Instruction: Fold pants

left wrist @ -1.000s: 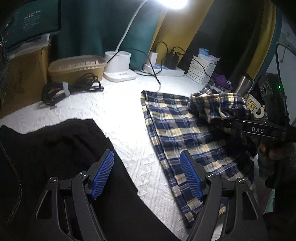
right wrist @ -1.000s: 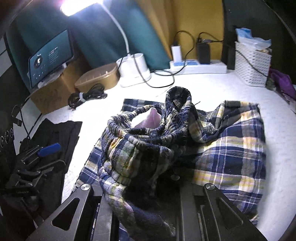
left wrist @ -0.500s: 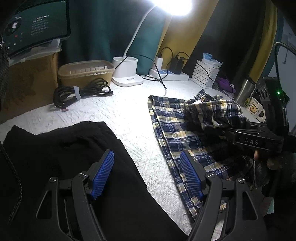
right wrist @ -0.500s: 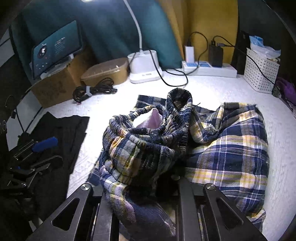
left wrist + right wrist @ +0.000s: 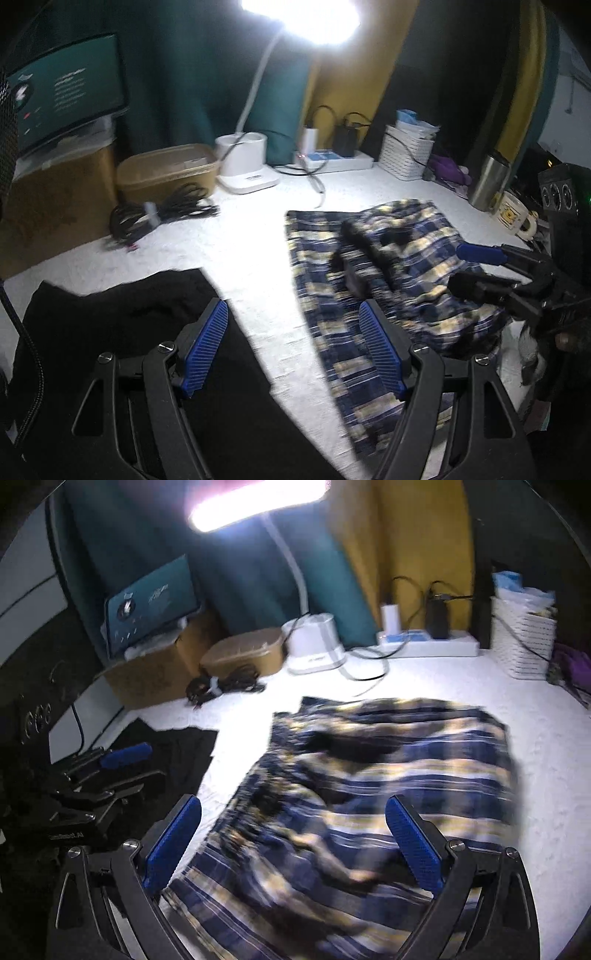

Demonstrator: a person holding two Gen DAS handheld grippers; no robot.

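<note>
The blue, yellow and white plaid pants (image 5: 388, 266) lie in a loose, rumpled heap on the white table (image 5: 251, 266), blurred by motion. My right gripper (image 5: 293, 812) hovers just above the plaid pants (image 5: 369, 794); its jaws are opening wide and the blue pads press on nothing. In the left wrist view the right gripper (image 5: 476, 269) comes in from the right edge, over the heap's near side. My left gripper (image 5: 291, 314) is open and empty, above the edge of a black garment (image 5: 110, 332), left of the pants.
Along the back stand a white lamp base (image 5: 245, 162), a tan container (image 5: 166, 177), a coiled black cable (image 5: 159, 218), a power strip (image 5: 332, 158) and a white basket (image 5: 406, 155). A steel tumbler (image 5: 487, 181) and a mug (image 5: 513, 218) sit at the right.
The right gripper, earlier shut on a bunched fold of the plaid pants, has opened and the cloth has dropped flat. Both grippers have lifted a little.
</note>
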